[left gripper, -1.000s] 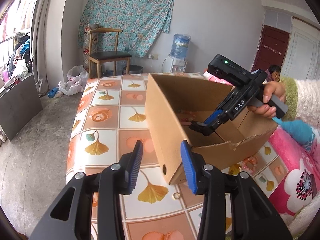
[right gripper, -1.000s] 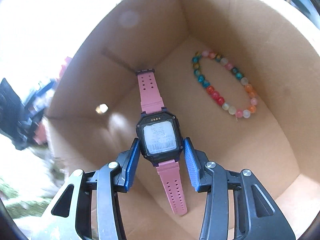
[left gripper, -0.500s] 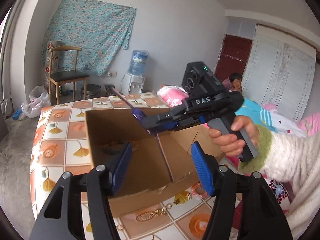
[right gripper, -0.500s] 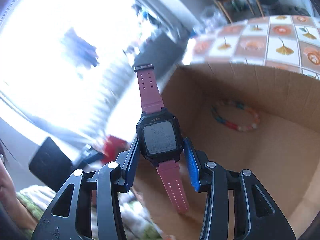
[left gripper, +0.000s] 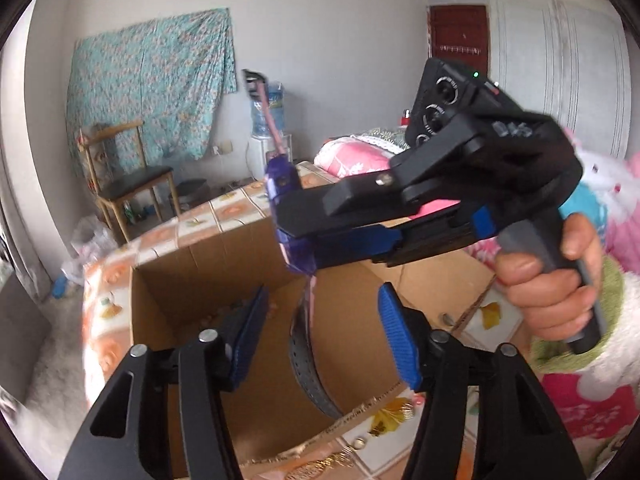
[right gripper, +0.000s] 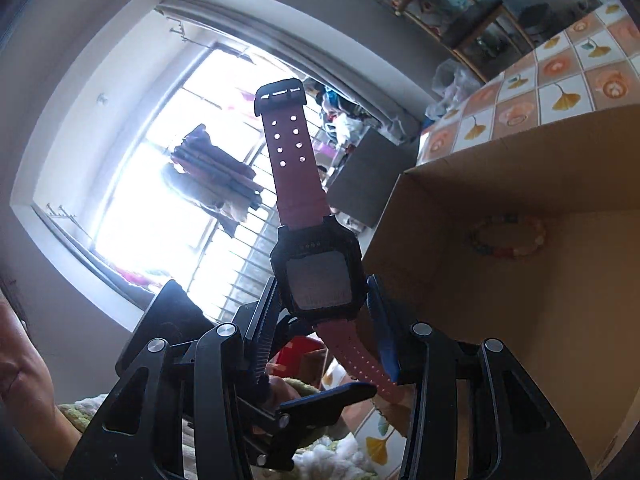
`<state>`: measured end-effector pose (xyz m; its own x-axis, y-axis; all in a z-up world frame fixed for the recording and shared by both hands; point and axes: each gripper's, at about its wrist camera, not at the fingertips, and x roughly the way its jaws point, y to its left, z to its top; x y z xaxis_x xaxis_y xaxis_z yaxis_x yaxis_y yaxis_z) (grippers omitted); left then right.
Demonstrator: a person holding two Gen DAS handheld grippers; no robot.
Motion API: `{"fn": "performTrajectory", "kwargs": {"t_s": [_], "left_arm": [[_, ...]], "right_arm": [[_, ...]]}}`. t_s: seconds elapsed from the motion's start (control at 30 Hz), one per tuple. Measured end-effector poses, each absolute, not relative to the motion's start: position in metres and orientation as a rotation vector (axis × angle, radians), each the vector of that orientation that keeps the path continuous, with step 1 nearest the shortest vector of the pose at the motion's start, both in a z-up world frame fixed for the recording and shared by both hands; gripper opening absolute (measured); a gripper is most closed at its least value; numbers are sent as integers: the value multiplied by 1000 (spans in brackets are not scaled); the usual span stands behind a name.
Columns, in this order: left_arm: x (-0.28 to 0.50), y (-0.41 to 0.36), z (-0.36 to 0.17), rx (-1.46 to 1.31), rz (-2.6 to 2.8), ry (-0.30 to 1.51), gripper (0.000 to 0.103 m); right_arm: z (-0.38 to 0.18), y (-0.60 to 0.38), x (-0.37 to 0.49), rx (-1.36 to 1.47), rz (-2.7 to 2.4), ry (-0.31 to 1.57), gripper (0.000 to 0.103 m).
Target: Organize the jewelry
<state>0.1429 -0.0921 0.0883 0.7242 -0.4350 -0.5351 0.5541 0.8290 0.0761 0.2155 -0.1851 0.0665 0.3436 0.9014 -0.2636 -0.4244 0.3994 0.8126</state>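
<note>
Right wrist view: right claw point(right gripper: 326, 312) clamps pink-strapped watch point(right gripper: 316, 276) by its dark case, watch raised above cardboard box point(right gripper: 520, 184), one strap up against bright window, other hanging below pads. Beaded bracelet point(right gripper: 508, 236) lies inside box on its floor. Left claw point(left gripper: 320, 340) hovers over box point(left gripper: 168, 304) near rim, jaws apart and just closing somewhat, hanging strap between them, no pad pressing it. Box sits on tiled desk point(right gripper: 560, 80). Hand point(left gripper: 552, 284) grips right claw's handle beside box.
</note>
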Motion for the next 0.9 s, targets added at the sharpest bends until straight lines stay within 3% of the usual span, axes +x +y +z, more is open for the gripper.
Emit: {"fn": "performTrajectory", "kwargs": {"t_s": [0.4, 0.6, 0.67, 0.7, 0.9], "left_arm": [[155, -114, 88, 443, -501, 494, 8], [154, -129, 85, 553, -486, 471, 3], [157, -134, 80, 603, -475, 475, 3], [155, -138, 80, 622, -471, 473, 3], [169, -151, 69, 751, -488, 499, 3]], "right_arm": [[59, -193, 220, 749, 1011, 769, 41], [55, -201, 228, 789, 1044, 755, 47], [57, -208, 228, 804, 1024, 727, 63], [59, -213, 227, 809, 1009, 707, 66], [70, -247, 221, 764, 837, 673, 67]]}}
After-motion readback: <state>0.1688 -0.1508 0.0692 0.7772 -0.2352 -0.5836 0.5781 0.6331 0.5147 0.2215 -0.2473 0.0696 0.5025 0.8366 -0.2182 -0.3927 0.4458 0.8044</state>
